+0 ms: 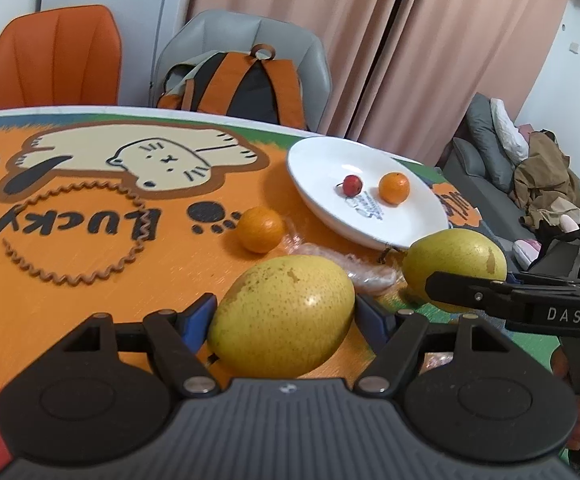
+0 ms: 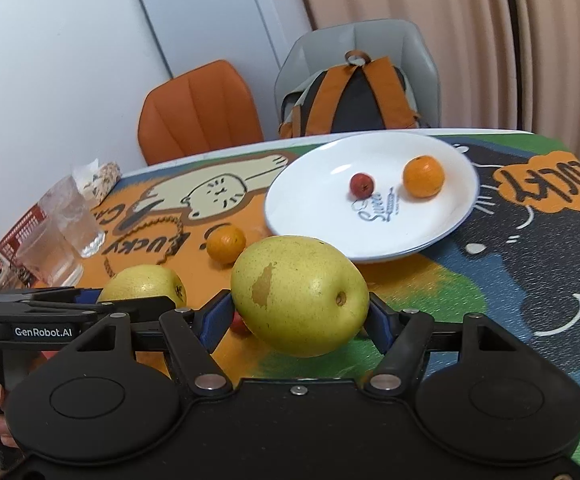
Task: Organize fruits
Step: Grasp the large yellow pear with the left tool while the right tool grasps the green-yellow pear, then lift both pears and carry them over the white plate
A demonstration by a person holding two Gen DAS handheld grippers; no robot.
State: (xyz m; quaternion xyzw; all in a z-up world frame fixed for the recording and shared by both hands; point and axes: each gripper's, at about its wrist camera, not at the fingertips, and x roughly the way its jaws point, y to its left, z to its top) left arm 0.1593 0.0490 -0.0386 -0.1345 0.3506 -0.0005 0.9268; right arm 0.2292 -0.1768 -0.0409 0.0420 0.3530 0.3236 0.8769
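Note:
My left gripper [image 1: 284, 312] is shut on a yellow pear [image 1: 282, 316] just above the table mat. My right gripper [image 2: 298, 312] is shut on a second yellow pear [image 2: 300, 294], also seen in the left wrist view [image 1: 454, 260]. The left gripper's pear shows in the right wrist view [image 2: 142, 284]. A white plate [image 1: 330, 168] [image 2: 310, 200] holds a small orange [image 1: 394, 188] [image 2: 424, 176] and a small red fruit [image 1: 352, 184] [image 2: 362, 184]. Another orange [image 1: 260, 228] [image 2: 226, 243] lies on the mat beside the plate. A small red fruit [image 2: 239, 324] peeks out under the right pear.
Crumpled clear plastic wrap [image 1: 354, 268] lies between the pears. Two drinking glasses [image 2: 70, 224] and snack packets [image 2: 98, 180] stand at the table's left. An orange chair [image 1: 54, 56] and a grey chair with a backpack [image 1: 246, 84] stand behind the table. A sofa [image 1: 490, 176] is at the right.

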